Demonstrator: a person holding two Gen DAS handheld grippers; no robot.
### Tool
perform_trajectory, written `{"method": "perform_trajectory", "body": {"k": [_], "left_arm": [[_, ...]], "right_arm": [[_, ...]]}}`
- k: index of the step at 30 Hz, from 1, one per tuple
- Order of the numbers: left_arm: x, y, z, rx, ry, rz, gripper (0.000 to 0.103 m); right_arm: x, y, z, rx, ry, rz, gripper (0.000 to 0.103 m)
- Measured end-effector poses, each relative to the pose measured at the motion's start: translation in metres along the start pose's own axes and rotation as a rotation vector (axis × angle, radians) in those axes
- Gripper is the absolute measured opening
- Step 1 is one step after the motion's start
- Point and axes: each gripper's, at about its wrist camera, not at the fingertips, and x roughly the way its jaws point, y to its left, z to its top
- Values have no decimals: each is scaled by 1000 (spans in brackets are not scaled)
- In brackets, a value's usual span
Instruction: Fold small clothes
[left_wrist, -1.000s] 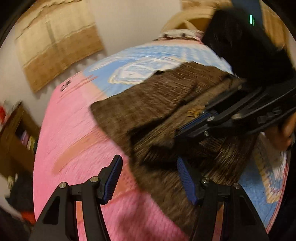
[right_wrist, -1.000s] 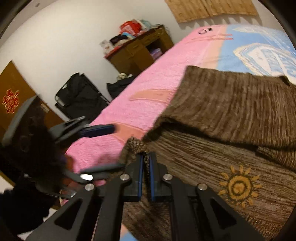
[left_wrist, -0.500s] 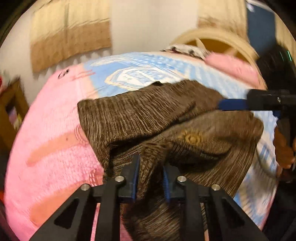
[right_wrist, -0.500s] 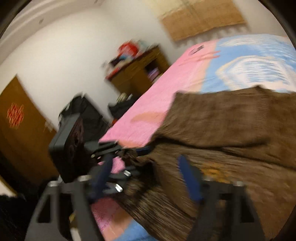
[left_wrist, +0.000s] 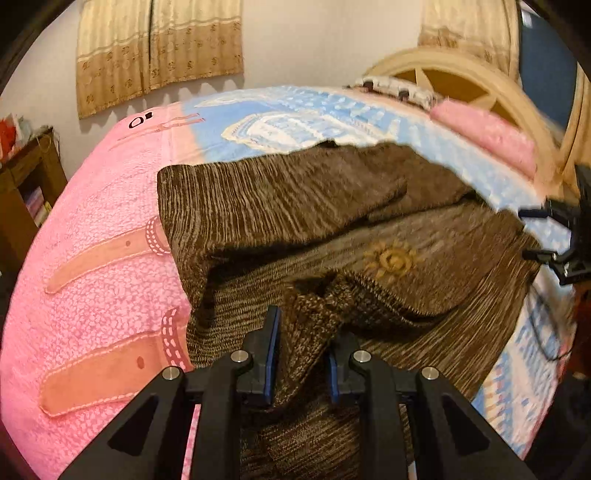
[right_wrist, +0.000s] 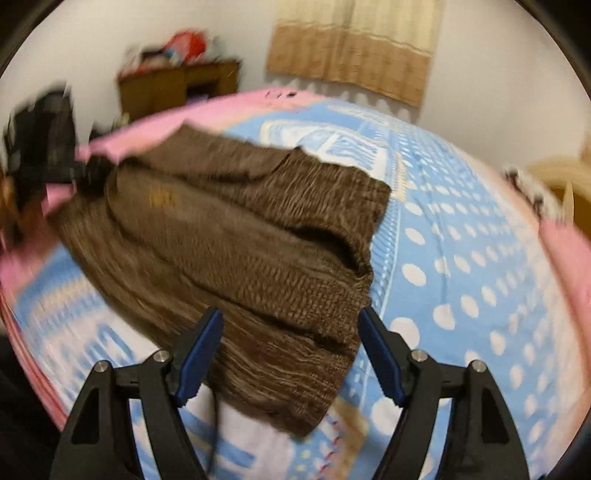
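On sweater: sun emblem, wordless

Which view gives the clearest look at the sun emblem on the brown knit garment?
The left wrist view: the sun emblem sits sharp near the middle of the brown knit garment, rays and spiral readable. In the right wrist view it is only a small blurred orange smudge near the far edge.

We had the left wrist camera low and close at the sweater's pink-side edge, facing along the bed toward the headboard. Our right wrist camera looked back from the opposite blue side; both shared the sweater and the curtain.
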Motion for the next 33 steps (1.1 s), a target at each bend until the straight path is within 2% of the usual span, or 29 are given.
{"method": "perform_trajectory", "body": {"k": [2,4,6,8,9,11,12,14,18,23,28,33], "left_arm": [[2,-4,-2,31,29,11,22],[3,-7,-3,73,43,37,22],[5,-8,-1,84,48,49,22],[6,-7,1,80,45,45,22],[6,-6,1,75,39,45,22],[1,-7,0,59,2,42,16],[-2,-7,0,50,-18,46,5],[-12,-7,-2,20,-60,42,5],[-27,-7,5,-11,-114,43,5],[-40,5,41,-57,-188,58,5],[-31,29,82,-97,-238,108,5],[14,67,111,-199,-196,144,5]], "right_arm": [[17,5,-1,-88,46,7,74],[26,6,-4,-128,30,21,70],[31,1,2,-124,42,45,56],[41,-8,11,-74,70,87,21],[43,-12,14,-37,82,110,13],[42,-19,18,34,73,122,11],[35,-16,17,59,63,126,10],[23,-17,15,113,24,138,10],[-8,-12,26,140,-66,120,10],[-24,-21,65,146,-144,100,9],[-2,-47,111,165,-174,93,9],[53,-82,142,271,-150,119,9]]}}
